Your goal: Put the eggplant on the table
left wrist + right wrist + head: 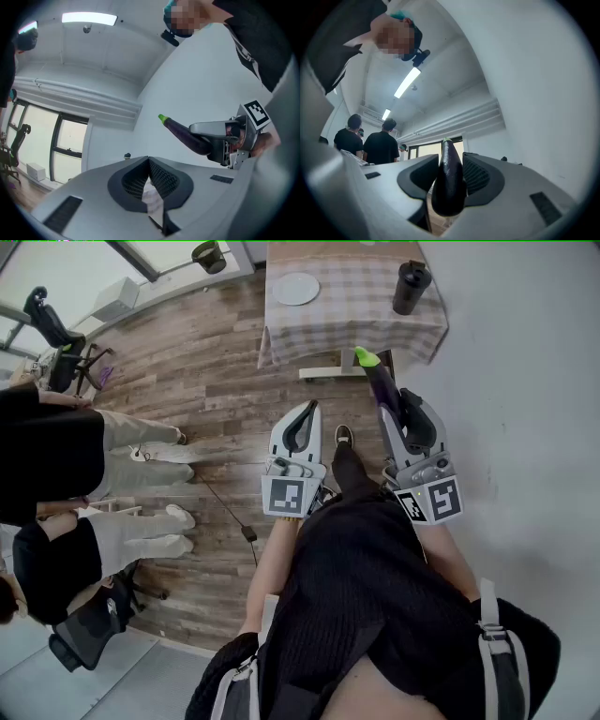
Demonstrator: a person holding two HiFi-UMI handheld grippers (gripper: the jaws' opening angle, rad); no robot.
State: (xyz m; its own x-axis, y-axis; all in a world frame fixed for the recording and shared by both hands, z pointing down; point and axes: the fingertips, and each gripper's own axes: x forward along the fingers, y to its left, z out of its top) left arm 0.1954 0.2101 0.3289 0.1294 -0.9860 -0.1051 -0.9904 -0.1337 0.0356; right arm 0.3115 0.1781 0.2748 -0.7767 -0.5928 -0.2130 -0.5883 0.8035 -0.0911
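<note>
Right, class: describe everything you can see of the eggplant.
The long, dark purple eggplant is smooth and glossy, with a bright green stem tip at its far end. The tongs of the right gripper clamp it near its thicker end, so it juts forward beyond them, tip slightly raised. It is held in the air over the wooden floor, short of the checked-cloth table, touching nothing else.

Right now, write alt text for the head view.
The right gripper holds a dark purple eggplant with a green stem, aimed toward a checked-cloth table bearing a grey round plate and black tumbler. The left gripper is shut, empty.
</note>
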